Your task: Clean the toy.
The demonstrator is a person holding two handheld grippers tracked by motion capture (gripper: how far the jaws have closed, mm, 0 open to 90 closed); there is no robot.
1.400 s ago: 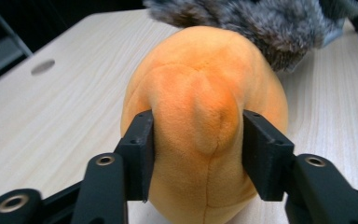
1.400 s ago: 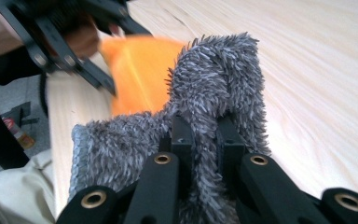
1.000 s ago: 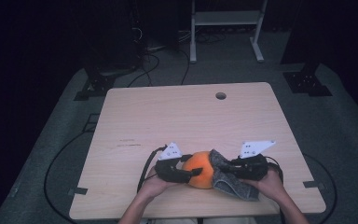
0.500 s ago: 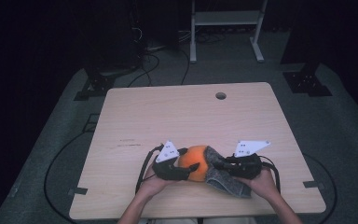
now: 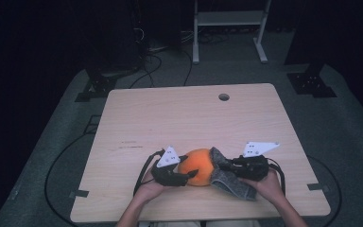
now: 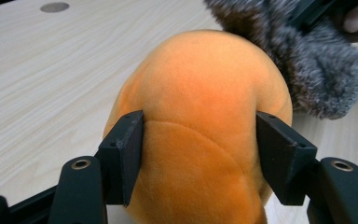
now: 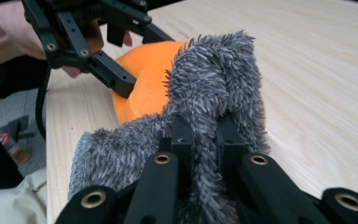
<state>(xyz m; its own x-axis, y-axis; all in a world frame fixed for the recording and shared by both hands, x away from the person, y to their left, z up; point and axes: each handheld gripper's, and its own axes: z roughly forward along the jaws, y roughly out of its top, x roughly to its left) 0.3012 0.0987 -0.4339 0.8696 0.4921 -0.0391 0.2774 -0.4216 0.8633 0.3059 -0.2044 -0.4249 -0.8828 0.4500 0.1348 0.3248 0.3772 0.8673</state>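
The orange plush (image 5: 197, 166) lies on the wooden table (image 5: 189, 118) near the person's edge, between the two grippers, with the grey furry cloth (image 5: 230, 178) draped against its right side and trailing toward the near edge; in the left gripper view the plush (image 6: 200, 121) bulges up between the two black jaws, and the cloth (image 6: 303, 60) hangs over its far upper corner; the table (pale wood grain, with a round cable hole (image 5: 223, 97) toward the far edge) bears nothing else near the work. The left gripper (image 5: 184, 177) comes in from the left, and its jaws have just been closing, with the plush between them and each pad set against a flank of the soft body. The right gripper (image 7: 204, 140) is pinched tight on a fold of the grey cloth (image 7: 214, 88), the fur squeezed up between its jaws; beyond it the plush (image 7: 149, 79) shows orange under the cloth.
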